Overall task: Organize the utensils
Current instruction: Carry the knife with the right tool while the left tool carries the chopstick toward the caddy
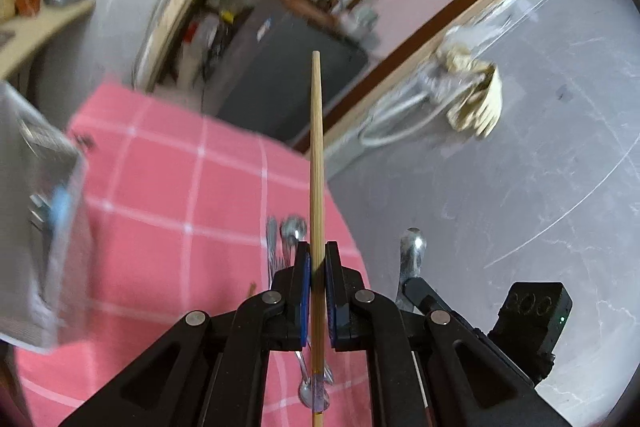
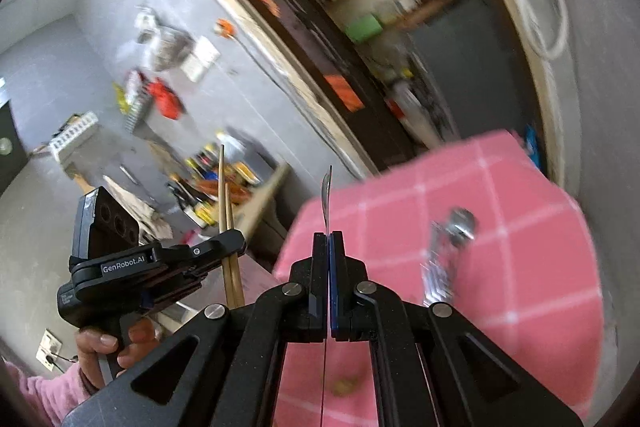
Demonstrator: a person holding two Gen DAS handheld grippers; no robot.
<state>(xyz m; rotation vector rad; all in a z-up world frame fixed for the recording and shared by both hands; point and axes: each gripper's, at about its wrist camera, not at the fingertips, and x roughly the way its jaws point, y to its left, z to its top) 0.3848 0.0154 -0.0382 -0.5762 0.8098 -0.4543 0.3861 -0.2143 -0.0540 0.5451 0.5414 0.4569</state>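
Note:
My left gripper (image 1: 317,251) is shut on wooden chopsticks (image 1: 316,147) that stick up and forward above the pink checked tablecloth (image 1: 172,187). In the right wrist view the left gripper (image 2: 234,241) holds two chopsticks (image 2: 221,187) at the left, with a hand (image 2: 108,347) on its grip. My right gripper (image 2: 328,239) is shut on a thin metal spoon (image 2: 327,195) seen edge-on. From the left wrist view that spoon (image 1: 412,247) rises from the right gripper (image 1: 408,285). More metal utensils (image 1: 286,239) lie on the cloth (image 2: 500,227), also blurred as utensils (image 2: 448,251).
A blurred grey metal container (image 1: 44,219) stands at the table's left edge. Beyond the table lie grey floor (image 1: 520,187), a doorway with a dark cabinet (image 1: 288,67), and a white hose with a rag (image 1: 472,95). A cluttered shelf (image 2: 208,179) is at the left.

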